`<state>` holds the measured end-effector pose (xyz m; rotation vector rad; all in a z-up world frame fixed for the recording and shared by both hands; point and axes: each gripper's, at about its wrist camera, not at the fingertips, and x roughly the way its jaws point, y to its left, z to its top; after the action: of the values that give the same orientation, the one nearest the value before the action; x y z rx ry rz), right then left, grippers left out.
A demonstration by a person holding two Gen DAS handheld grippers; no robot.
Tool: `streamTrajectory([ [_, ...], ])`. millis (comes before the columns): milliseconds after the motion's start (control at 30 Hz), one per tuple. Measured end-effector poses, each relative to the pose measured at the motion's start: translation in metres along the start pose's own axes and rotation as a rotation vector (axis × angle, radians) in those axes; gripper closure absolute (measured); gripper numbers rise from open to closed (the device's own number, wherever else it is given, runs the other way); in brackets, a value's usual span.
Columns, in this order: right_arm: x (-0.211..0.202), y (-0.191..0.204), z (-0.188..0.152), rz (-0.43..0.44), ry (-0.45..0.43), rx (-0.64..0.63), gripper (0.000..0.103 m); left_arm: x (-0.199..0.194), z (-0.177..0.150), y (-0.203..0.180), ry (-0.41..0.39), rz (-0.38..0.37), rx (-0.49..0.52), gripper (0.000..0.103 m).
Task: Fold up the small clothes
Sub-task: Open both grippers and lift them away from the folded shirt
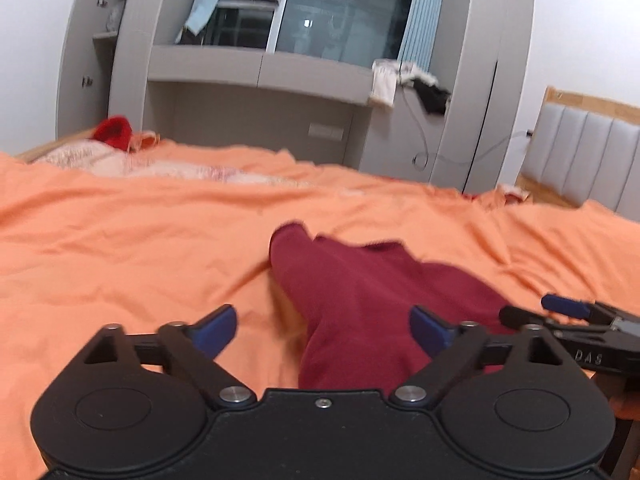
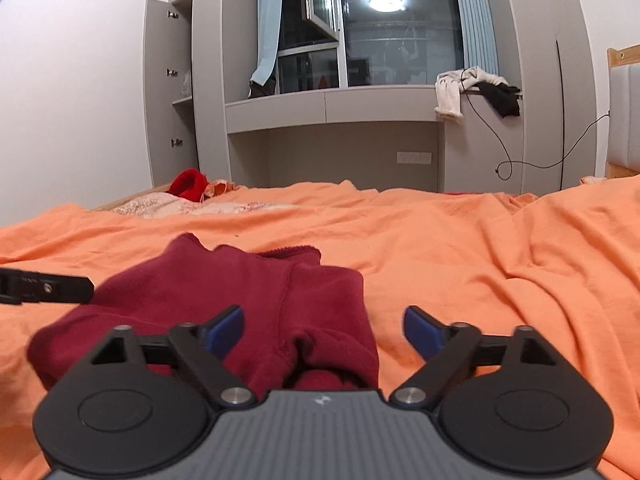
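Maroon garment [image 1: 360,304] lies bunched on the orange bedsheet [image 1: 120,248], in front of both grippers, with a stitched seam running down its near fold and one narrow end reaching away toward the far side of the bed. Left gripper [image 1: 323,330] hovers low over it with its blue-padded jaws spread wide; the cloth passes beneath the gap but neither pad presses on it. Right gripper [image 2: 323,330] is likewise spread wide, its left pad above the garment and its right pad over bare sheet, gripping nothing. Each gripper's black finger shows at the edge of the other's view. Farther off, a red item [image 2: 188,184] rests on a patterned quilt [image 2: 160,205], and pale and black clothes [image 2: 476,88] hang from the grey window ledge.
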<state>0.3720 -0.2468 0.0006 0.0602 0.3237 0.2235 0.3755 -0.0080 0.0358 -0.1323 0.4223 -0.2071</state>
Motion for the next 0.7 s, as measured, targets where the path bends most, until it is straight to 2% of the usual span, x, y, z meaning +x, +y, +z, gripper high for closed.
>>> streamTrajectory([
  [67,-0.011,0.000,0.002,0.015,-0.015,0.016,0.003,-0.014,0.003,-0.005,-0.038,0.007,0.004,0.001],
  [267,-0.060,0.004,0.012,0.049,-0.086,0.067,0.000,-0.065,0.003,-0.023,-0.123,0.039,0.027,0.001],
  [433,-0.111,0.018,0.012,0.037,-0.176,0.013,0.000,-0.107,-0.001,-0.034,-0.177,0.043,-0.007,0.001],
  [567,-0.160,0.034,0.004,0.019,-0.268,-0.051,0.000,-0.139,-0.015,-0.040,-0.204,0.058,-0.025,0.001],
  [700,-0.198,0.045,-0.011,0.007,-0.325,-0.051,0.000,-0.172,-0.032,-0.042,-0.233,0.071,-0.023,0.001],
])
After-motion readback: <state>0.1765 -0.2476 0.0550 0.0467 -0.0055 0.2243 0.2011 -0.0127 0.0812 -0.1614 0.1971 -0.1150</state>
